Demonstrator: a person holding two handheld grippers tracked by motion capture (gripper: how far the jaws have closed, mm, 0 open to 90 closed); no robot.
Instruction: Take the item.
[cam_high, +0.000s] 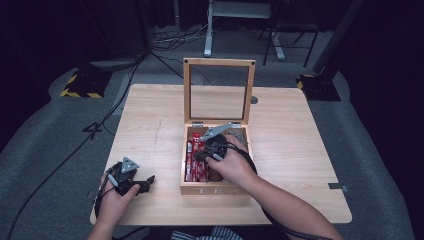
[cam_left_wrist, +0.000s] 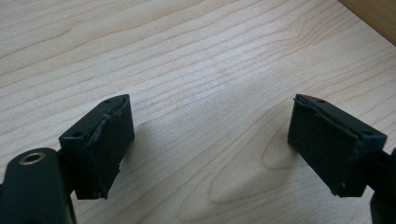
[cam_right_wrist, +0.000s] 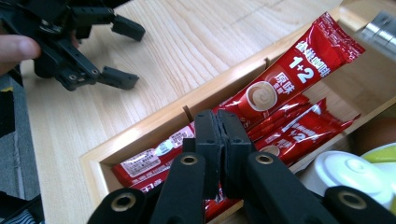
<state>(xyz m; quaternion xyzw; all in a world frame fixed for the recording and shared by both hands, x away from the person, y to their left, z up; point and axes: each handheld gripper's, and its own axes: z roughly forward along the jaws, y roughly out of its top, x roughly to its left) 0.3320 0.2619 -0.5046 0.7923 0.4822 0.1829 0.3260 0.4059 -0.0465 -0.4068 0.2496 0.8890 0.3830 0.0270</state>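
Sachets (cam_right_wrist: 289, 84) of red instant coffee lay stacked in the left compartment of the wooden tea box (cam_high: 216, 189), which sat in the middle of the desk (cam_high: 150, 125) with its glass-paned lid (cam_high: 218, 90) propped upright. Right gripper (cam_right_wrist: 217, 140) was poised over that compartment, its fingers pressed tight together, and whether a sachet edge was nipped between them could not be told; the top sachet tilted up over the box's far wall, likely lifted to come out. Left gripper (cam_high: 131, 181) rested near the desk's front left corner, well apart from the box, fingers (cam_left_wrist: 100, 144) spread wide over bare wood with nothing between them — probably parked out of the way. Beside the sachets, a white-capped item (cam_right_wrist: 350, 172) crowded the neighbouring compartment, and the wooden divider and the standing lid hemmed in the working room.
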